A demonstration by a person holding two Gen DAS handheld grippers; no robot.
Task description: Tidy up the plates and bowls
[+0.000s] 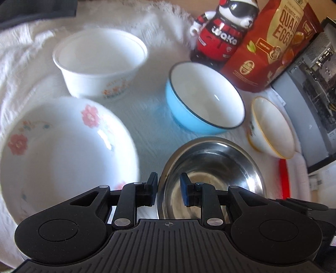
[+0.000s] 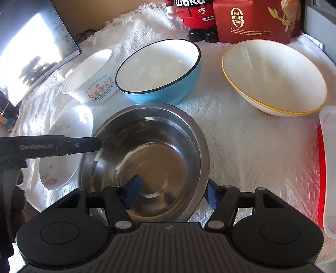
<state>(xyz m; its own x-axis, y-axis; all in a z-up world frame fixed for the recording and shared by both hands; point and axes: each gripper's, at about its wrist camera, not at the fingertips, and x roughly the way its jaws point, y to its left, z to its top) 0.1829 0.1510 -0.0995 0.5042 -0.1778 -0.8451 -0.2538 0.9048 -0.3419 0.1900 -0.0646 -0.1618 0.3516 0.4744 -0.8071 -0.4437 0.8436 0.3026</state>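
A steel bowl (image 1: 212, 168) (image 2: 147, 155) sits on the white cloth. My left gripper (image 1: 169, 191) straddles its left rim with a gap between the pads, one inside and one outside; its finger (image 2: 84, 143) shows in the right wrist view. My right gripper (image 2: 171, 194) is open wide, straddling the bowl's near right rim. Around it stand a floral plate-bowl (image 1: 63, 155) (image 2: 67, 134), a white printed bowl (image 1: 100, 63) (image 2: 92, 82), a blue bowl (image 1: 203, 98) (image 2: 159, 71) and a yellow-rimmed bowl (image 1: 273, 128) (image 2: 275, 77).
A red figurine (image 1: 222, 31) (image 2: 195, 14) and a red egg box (image 1: 271, 46) (image 2: 256, 21) stand at the back. A computer case (image 1: 315, 94) is at the right, a monitor (image 2: 31, 48) at the left, a white lid (image 2: 329, 168) on a red mat (image 2: 319, 163).
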